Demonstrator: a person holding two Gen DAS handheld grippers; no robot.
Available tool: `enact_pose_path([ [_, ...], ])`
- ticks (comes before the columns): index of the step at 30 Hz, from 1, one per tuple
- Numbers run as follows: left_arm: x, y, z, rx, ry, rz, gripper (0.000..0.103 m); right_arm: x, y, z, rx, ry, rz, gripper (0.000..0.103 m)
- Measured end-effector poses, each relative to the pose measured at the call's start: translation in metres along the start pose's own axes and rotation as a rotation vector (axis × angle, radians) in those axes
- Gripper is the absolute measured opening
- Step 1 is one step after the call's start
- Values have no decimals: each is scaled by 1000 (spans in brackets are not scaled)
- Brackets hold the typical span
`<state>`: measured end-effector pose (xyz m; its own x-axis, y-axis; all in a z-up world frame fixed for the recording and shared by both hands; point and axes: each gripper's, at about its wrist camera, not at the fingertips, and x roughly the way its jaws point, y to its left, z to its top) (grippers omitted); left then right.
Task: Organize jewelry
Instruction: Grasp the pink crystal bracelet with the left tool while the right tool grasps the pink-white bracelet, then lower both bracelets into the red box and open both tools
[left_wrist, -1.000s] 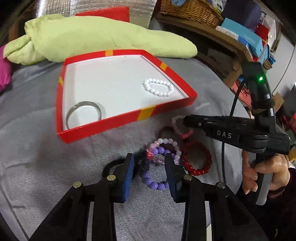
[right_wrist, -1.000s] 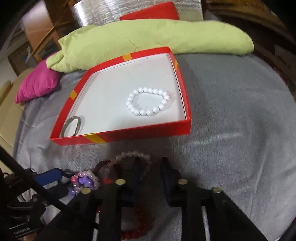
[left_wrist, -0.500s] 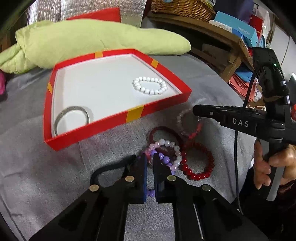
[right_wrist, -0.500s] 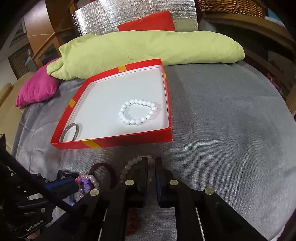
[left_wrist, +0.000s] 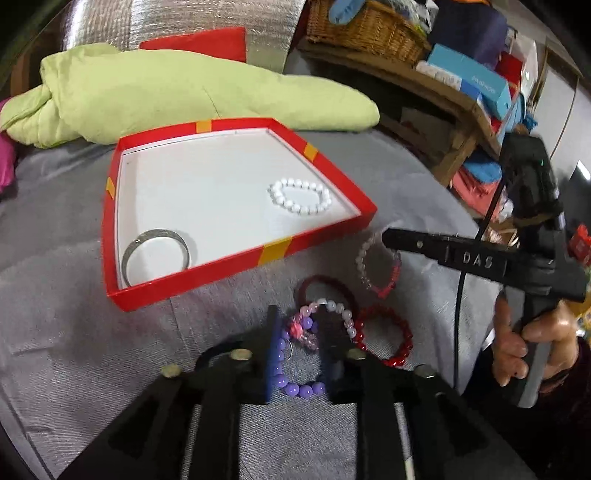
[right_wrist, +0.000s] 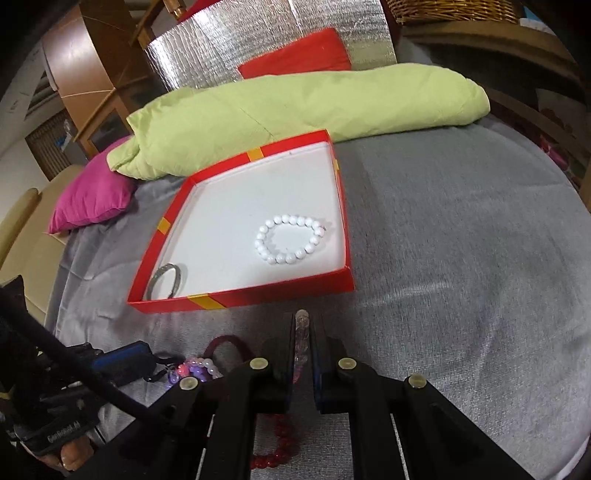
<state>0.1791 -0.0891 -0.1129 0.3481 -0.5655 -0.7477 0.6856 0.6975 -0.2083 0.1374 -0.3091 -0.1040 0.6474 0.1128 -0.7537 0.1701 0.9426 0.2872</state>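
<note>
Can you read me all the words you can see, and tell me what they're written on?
"DAS": raised letters on the black body of the right tongs.
"GenRobot.AI", blurry, so I'm not fully sure: on the black handle of the left tongs.
Blue box on the wooden shelf: it has white print, too blurred to read.

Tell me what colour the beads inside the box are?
White. The beaded bracelet in the red box shows best in the right wrist view.

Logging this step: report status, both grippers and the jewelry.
Right gripper shut on pale bracelet. Left gripper open around purple bracelet. White bracelet and bangle in red box. Nothing blocking.
</note>
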Motion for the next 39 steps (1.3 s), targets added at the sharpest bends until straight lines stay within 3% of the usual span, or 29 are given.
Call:
enact_pose_path([
  [1, 3, -4, -1, 15, 7, 4, 47, 0, 0, -1, -1, 1, 1, 8],
  [3, 6, -13, -2, 48, 7, 18, 63, 1, 0, -2, -8, 0, -2, 8],
  [7, 13, -25, -7, 117, 15, 54, 63, 0, -3, -2, -1, -2, -7, 8],
  [8, 17, -24, -7, 115, 24, 62, 61, -1, -5, -2, 3, -2, -9, 8],
  [10, 22, -22, -7, 113, 30, 83, 23, -1, -8, -2, 11, -2, -14, 8],
  [13, 23, -14, -7, 91, 27, 111, 8, -4, -11, -1, 22, -11, -13, 8],
  [25, -17, 1, 3, 38, -138, 121, 8, -18, -6, 2, 20, -70, 49, 8],
  [35, -58, 10, 21, 17, -302, 72, 8, -36, 10, 17, 24, -158, 228, 8],
  [39, -51, 27, 45, -31, -317, 69, 8, -25, 17, 38, 46, -157, 275, 8],
])
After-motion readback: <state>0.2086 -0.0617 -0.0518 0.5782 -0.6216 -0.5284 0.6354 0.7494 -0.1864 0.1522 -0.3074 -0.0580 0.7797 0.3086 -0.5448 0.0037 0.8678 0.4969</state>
